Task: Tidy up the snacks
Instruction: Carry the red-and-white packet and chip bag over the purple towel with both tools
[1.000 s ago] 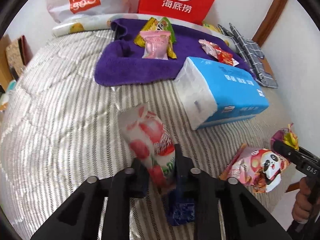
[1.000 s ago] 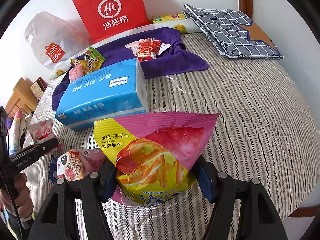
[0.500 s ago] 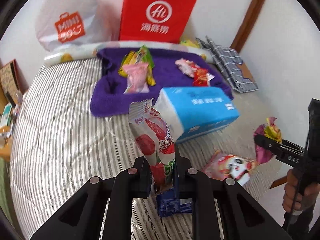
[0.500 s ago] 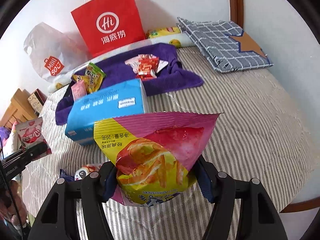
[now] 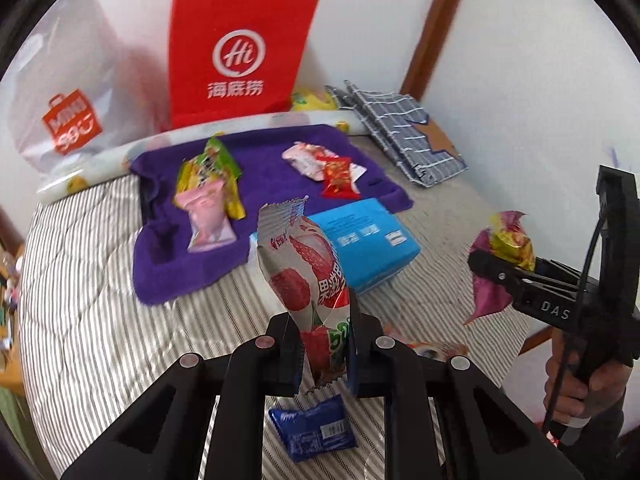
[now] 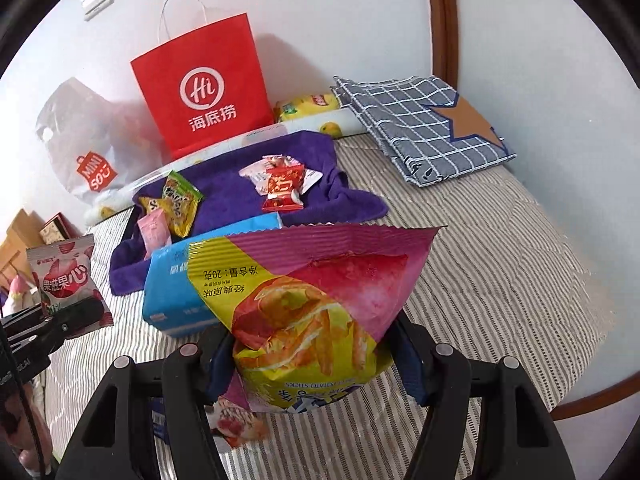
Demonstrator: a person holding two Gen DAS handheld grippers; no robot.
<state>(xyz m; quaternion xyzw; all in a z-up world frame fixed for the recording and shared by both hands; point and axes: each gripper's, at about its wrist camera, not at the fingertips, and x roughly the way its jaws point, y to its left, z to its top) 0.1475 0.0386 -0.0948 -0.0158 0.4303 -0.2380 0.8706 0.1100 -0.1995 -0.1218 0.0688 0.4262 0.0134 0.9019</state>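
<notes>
We're pinching the strawberry snack pack [image 5: 308, 280] in the left gripper [image 5: 320, 350] and the potato sticks bag [image 6: 308, 312] in the right gripper [image 6: 310, 360], both held above the striped bedspread [image 6: 480, 260], just in front of the blue tissue pack [image 5: 368, 240].

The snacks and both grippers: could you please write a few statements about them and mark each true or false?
1. The left gripper holds a strawberry packet. True.
2. The right gripper is open. False: it is shut on a potato-stick bag.
3. Snacks lie on the purple towel. True.
4. The tissue pack lies inside the red bag. False: it lies on the striped bedding by the towel.
5. A blue packet lies below the left gripper. True.
</notes>
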